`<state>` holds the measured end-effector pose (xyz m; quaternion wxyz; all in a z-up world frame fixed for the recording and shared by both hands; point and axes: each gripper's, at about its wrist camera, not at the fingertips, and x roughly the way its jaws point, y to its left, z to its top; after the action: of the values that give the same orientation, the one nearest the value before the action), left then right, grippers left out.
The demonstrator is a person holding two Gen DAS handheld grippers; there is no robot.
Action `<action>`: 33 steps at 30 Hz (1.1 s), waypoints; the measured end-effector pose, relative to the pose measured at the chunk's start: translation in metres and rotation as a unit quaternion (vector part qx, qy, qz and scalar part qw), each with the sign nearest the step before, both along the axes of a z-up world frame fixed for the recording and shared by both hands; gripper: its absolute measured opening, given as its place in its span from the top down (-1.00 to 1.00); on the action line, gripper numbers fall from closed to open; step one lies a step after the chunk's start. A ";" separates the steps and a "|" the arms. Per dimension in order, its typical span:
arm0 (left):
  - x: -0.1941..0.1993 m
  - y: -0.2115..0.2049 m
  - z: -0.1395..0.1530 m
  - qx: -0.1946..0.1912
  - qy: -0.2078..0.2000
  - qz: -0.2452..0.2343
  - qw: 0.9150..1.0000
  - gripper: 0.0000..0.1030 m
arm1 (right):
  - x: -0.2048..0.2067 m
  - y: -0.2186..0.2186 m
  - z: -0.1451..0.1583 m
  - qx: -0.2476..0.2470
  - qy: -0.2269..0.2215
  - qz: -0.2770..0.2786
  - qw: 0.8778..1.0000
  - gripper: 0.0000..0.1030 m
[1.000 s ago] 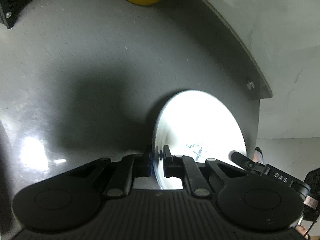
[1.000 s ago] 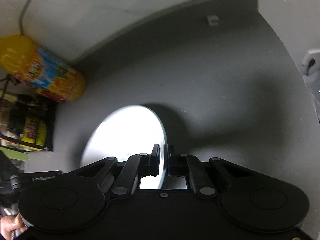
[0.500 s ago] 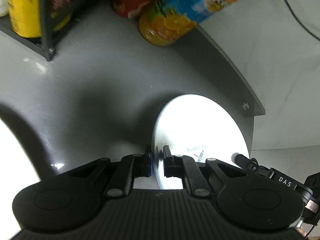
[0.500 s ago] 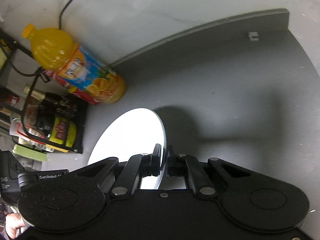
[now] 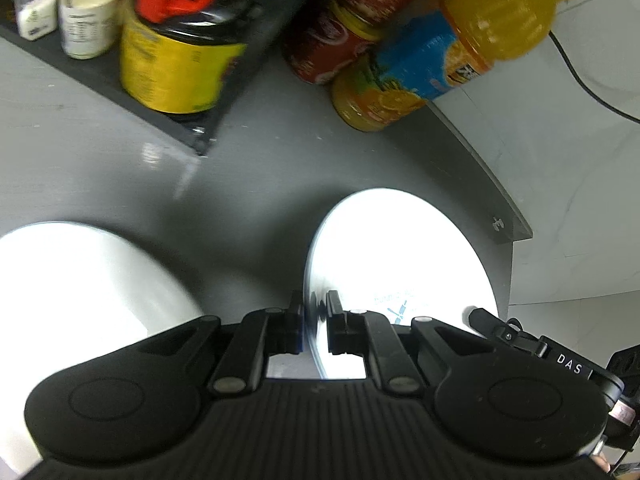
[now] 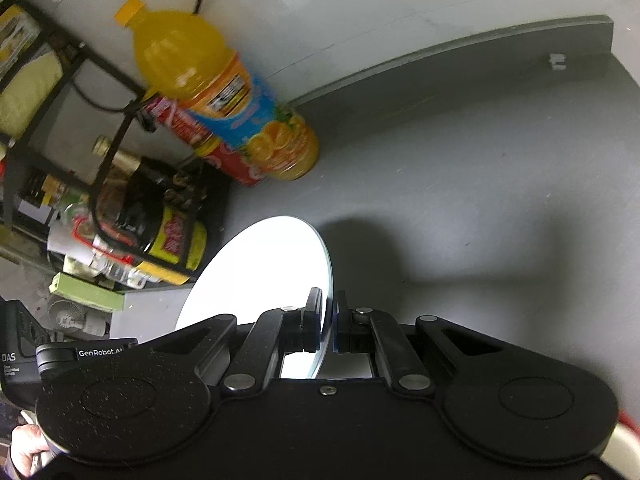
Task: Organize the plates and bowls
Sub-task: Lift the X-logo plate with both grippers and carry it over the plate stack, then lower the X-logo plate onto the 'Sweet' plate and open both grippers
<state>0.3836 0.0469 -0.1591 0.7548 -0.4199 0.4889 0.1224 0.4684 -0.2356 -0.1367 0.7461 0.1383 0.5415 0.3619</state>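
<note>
Gripping opposite edges of one round white plate [image 5: 400, 256], the two grippers carry it edge-on above the grey countertop [image 5: 100, 148], apparently clear of it, though the lower rim is hidden.

Furthest left in the left wrist view, a second white rounded dish [image 5: 88, 280] sits on the counter; glare hides whether it is a plate or a bowl, but I judge it the likely stacking spot. Beside it, the left gripper [image 5: 314, 312] has its fingers pinched almost fully together on the plate's rim, with nothing but the thin edge between the pads. Holding by the rim leaves the underside free, so the plate can be lowered flat onto another.

Behind, a black wire rack [image 6: 52, 92] of jars and cans and an orange juice bottle with a blue label [image 6: 224, 96] stand against the wall, well apart from the plate.

At the right, the right gripper [image 6: 328, 320] is clamped just as tightly on the far rim. Two grips steady a slippery, glazed disc that one pinch might let swing. Ahead of it lies open counter.
</note>
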 end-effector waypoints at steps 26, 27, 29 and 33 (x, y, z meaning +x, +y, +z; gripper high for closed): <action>-0.106 0.058 -0.018 -0.009 0.026 0.032 0.999 0.81 | -0.087 0.067 0.004 -0.025 0.001 0.049 0.998 0.89; -0.109 0.059 -0.019 -0.010 0.027 0.033 0.999 0.80 | -0.088 0.069 0.005 -0.025 0.002 0.049 0.998 0.89; -0.113 0.060 -0.022 -0.012 0.027 0.034 0.999 0.79 | -0.093 0.071 0.006 -0.030 -0.002 0.051 0.998 0.89; -0.120 0.062 -0.027 -0.015 0.031 0.034 0.999 0.77 | -0.104 0.077 0.006 -0.040 -0.008 0.060 0.997 0.89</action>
<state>0.2634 0.1093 -0.1862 0.7285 -0.4433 0.4993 0.1533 0.3640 -0.1589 -0.1305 0.7324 0.0731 0.5568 0.3850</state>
